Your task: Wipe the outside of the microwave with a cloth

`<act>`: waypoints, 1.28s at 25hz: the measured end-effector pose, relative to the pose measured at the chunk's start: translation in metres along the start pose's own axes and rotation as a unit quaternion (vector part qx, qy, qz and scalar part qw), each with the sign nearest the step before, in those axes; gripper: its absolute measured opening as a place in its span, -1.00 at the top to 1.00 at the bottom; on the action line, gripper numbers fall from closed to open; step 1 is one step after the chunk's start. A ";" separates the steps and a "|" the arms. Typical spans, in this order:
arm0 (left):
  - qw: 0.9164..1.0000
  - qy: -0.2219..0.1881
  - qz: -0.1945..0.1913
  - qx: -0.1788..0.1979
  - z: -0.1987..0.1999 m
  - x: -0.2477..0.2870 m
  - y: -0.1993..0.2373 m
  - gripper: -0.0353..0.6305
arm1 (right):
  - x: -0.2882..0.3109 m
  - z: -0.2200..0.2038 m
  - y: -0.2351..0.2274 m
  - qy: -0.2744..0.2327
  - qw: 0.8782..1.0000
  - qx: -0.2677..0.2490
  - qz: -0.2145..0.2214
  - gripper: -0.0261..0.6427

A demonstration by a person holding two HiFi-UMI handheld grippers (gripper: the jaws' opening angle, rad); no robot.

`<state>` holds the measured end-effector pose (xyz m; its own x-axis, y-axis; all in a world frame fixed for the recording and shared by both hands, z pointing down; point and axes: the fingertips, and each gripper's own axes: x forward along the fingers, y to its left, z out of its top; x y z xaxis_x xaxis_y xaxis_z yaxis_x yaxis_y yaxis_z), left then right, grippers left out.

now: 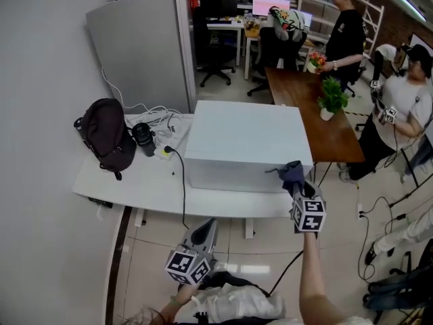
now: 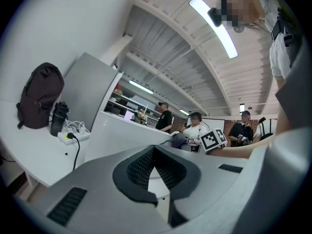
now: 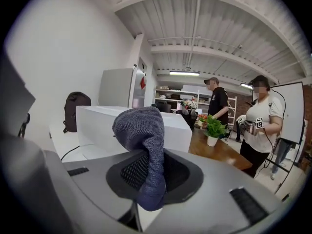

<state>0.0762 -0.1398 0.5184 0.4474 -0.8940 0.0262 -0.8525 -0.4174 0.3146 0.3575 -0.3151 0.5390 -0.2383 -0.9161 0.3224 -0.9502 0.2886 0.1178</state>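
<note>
I pinch cloth in right gripper at microwave's 5 o'clock corner. Left gripper closed on nothing, 7 o'clock. Wiping looks barely started, nearly all surfaces left.

The cloth sits between the right gripper's jaws, at the microwave's near right corner. The microwave stands on the bench, ahead of both jaws. A backpack, bottle and power strip lie ahead-left of the left gripper's jaws.
</note>
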 end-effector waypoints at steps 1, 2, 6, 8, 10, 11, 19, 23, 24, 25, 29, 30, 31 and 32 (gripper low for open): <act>1.000 0.000 0.004 0.000 0.000 0.000 0.001 0.94 | -0.004 0.004 0.008 -0.008 1.000 0.005 0.009 0.69; 1.000 0.000 0.006 0.001 0.001 0.000 0.001 0.94 | -0.009 0.007 0.022 -0.017 1.000 0.007 0.021 0.69; 1.000 0.002 0.002 0.005 0.002 -0.004 -0.002 0.94 | -0.021 0.019 0.115 -0.051 0.993 0.027 0.102 0.69; 1.000 0.005 -0.002 0.005 0.002 -0.009 -0.002 0.94 | -0.016 0.022 0.173 -0.058 0.987 0.021 0.149 0.69; 1.000 0.008 -0.001 0.009 0.004 -0.018 0.002 0.94 | -0.005 0.025 0.231 -0.057 0.979 0.003 0.193 0.69; 1.000 0.007 0.002 0.010 0.006 -0.024 0.005 0.94 | 0.002 0.028 0.258 -0.056 0.975 -0.006 0.213 0.69; 0.999 -0.013 0.046 0.006 0.023 -0.071 0.046 0.94 | 0.065 0.042 0.363 -0.040 0.965 -0.070 0.249 0.69; 0.998 -0.021 0.059 0.000 0.027 -0.084 0.060 0.94 | 0.075 0.032 0.308 -0.034 0.980 -0.048 0.189 0.69; 0.998 -0.021 0.060 -0.002 0.028 -0.085 0.063 0.94 | 0.077 0.027 0.287 -0.034 0.984 -0.043 0.171 0.69; 0.998 -0.020 0.059 -0.003 0.027 -0.085 0.065 0.94 | 0.077 0.022 0.264 -0.033 0.987 -0.037 0.152 0.69; 0.999 -0.014 0.042 -0.006 0.025 -0.076 0.063 0.94 | 0.058 0.001 0.165 -0.019 0.997 -0.016 0.071 0.69; 0.999 -0.012 0.036 -0.007 0.024 -0.072 0.061 0.94 | 0.051 -0.005 0.141 -0.015 0.999 -0.009 0.049 0.69; 0.999 -0.010 0.029 -0.007 0.023 -0.068 0.058 0.94 | 0.043 -0.011 0.116 -0.012 1.000 -0.001 0.028 0.69; 1.000 -0.007 0.022 -0.007 0.021 -0.064 0.054 0.94 | 0.035 -0.017 0.093 -0.008 1.000 0.008 0.008 0.69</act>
<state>-0.0044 -0.1089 0.5137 0.4053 -0.9138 0.0263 -0.8676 -0.3754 0.3262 0.2646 -0.3156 0.5774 -0.2562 -0.9161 0.3085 -0.9494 0.2985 0.0979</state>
